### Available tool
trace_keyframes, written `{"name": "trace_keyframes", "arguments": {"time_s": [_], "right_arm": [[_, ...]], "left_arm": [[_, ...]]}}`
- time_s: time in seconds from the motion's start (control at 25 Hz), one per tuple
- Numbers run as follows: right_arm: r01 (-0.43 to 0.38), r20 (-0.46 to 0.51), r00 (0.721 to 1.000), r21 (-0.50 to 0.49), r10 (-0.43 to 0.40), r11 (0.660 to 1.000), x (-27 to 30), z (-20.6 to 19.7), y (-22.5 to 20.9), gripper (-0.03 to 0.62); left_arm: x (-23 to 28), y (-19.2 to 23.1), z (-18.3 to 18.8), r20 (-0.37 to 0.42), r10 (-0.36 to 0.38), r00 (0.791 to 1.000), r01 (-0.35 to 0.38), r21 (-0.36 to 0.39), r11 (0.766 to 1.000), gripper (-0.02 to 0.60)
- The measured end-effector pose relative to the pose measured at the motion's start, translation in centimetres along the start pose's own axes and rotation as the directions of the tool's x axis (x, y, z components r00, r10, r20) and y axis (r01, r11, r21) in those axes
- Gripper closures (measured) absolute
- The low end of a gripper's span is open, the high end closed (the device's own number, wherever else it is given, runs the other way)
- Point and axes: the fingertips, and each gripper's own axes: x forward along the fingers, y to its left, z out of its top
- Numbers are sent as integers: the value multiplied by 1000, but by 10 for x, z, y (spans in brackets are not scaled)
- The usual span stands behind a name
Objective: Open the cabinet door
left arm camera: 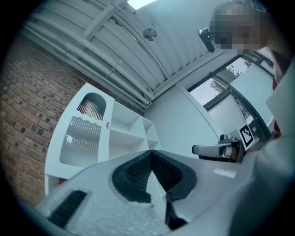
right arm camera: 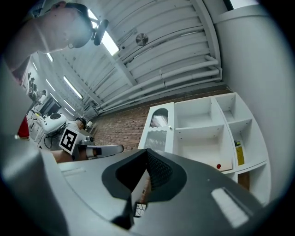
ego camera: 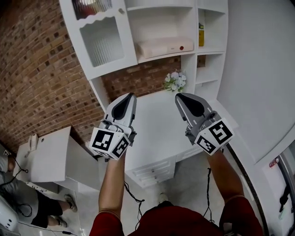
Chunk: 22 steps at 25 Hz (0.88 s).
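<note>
Nearest the camera, the person's bare forearms reach out over the front edge of the white desk (ego camera: 152, 124), one gripper in each hand. The left gripper (ego camera: 128, 100) hangs above the desk's left part with its jaws closed tip to tip and nothing between them. The right gripper (ego camera: 182, 100) hangs above the desk's right part, level with the left one and well apart from it. Its jaws also meet at the tip and hold nothing. Both point toward the back of the desk, and neither touches anything.

Under the desk top, at its front, is a stack of white drawers (ego camera: 154, 171). Left of the desk stands a low white table (ego camera: 46, 156).

At the back of the desk top, between the two grippers and beyond them, is a small bunch of pale flowers (ego camera: 175, 81). A white shelf unit (ego camera: 188, 64) rises from the back of the desk. On a shelf above the flowers lies a flat cream box (ego camera: 163, 46), and a yellow item (ego camera: 201, 34) stands in a narrow compartment toward the desk's right end.

The cabinet door (ego camera: 99, 41) is high above the desk's left end, in the unit's left column. It is white with a ribbed glass panel, has a small knob (ego camera: 121, 10) on its right edge, and appears flush with the frame. Behind the desk is a brick wall (ego camera: 37, 69).
</note>
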Motion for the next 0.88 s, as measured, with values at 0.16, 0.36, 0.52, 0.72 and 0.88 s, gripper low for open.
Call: {"name": "trace_keyframes", "arguments": {"time_s": [0.16,0.36,0.52,0.72,0.88], "right_arm": [[-13,13,1000,-23,13,1000,50,-12,-39,582],[-18,32,999,-25,19,1000,91,-28,-77,582],[-34,27,999,-21,34,999,111,-45,-101,582],[-91,67,994,27,89,995,144,-52,-135,582],[-162,91,983,22,160,987,169,-47,-155,582]], "left_arm": [[46,51,-8,6,9,1000,-10,35,999,581],[96,106,-12,3,36,999,-36,81,996,581],[132,135,-15,-16,59,998,-57,94,994,581],[169,167,-8,-30,119,992,-114,137,984,582],[191,193,9,-13,192,981,-188,163,969,583]]}}
